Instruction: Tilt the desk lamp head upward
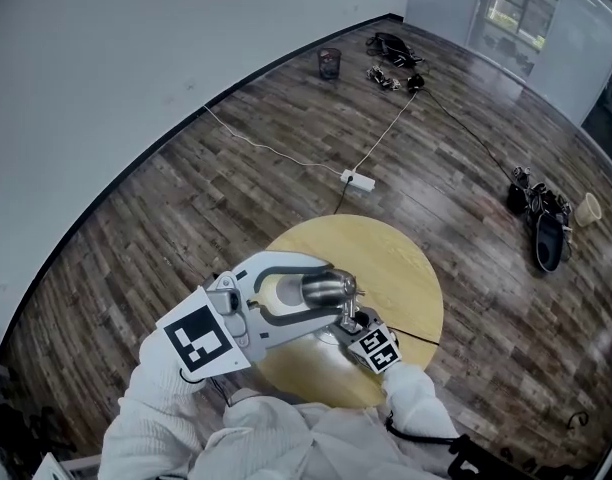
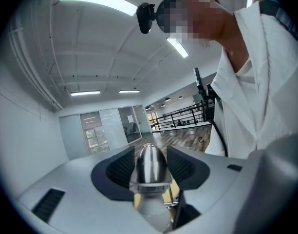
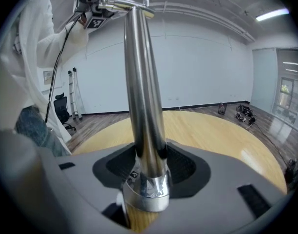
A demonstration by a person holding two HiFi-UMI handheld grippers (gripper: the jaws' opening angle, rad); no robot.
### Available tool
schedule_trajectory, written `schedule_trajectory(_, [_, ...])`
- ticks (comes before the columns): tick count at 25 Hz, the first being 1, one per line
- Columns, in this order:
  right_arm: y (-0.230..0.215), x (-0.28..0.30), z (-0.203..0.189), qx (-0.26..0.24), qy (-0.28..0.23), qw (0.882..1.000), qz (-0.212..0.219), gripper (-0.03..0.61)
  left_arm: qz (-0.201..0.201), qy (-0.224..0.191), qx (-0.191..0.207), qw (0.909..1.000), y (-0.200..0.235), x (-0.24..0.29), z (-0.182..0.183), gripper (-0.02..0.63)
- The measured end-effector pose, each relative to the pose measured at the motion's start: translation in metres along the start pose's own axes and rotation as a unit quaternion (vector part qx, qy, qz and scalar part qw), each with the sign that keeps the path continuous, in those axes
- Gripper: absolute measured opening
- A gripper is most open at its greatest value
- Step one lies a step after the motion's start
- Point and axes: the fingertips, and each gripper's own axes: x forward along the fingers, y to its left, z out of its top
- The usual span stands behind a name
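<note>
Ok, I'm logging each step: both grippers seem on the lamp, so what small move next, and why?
Probably rotate the left gripper upward to tip the lamp head up: its jaws clamp the head, and the right gripper clamps the post low down, steadying it.

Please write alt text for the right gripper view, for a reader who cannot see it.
The right gripper is closed low on the shiny metal lamp pole, which rises out of the frame. Behind it lies a round wooden table, with a white wall beyond.
</note>
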Motion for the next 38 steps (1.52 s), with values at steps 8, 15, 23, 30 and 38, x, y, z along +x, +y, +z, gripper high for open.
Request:
schedule_trajectory(8, [-0.009,-0.057,0.016,0.092,-0.094,0.99,-0.048,0.196,0.162,-0.11,-0.138,0.971,0.033,-0.088,0.003,0.207])
schedule_trajectory(15, [-0.031,-0.142,0.023,0.208,-0.193,0.942,-0.178,0.088,0.408,-0.065,-0.27,0.8694,0.018,-0.169,-0.119,0.002])
schedule_trajectory(23, [0.012,-0.129,0.021,0.23,-0.172,0.943,-0.167,0.014,0.27,0.041,-0.482,0.8324,-0.128,-0.023,-0.265,0.002])
schedule_trajectory(30, [0.018,-0.143,0.026,0.237,-0.176,0.941,-0.166,0.013,0.235,0.054,-0.462,0.8537,-0.145,0.026,-0.232,0.002])
schedule_trajectory(38, [0.028,-0.175,0.03,0.264,-0.228,0.918,-0.189,0.014,0.273,0.009,-0.398,0.8756,-0.148,0.002,-0.17,0.002])
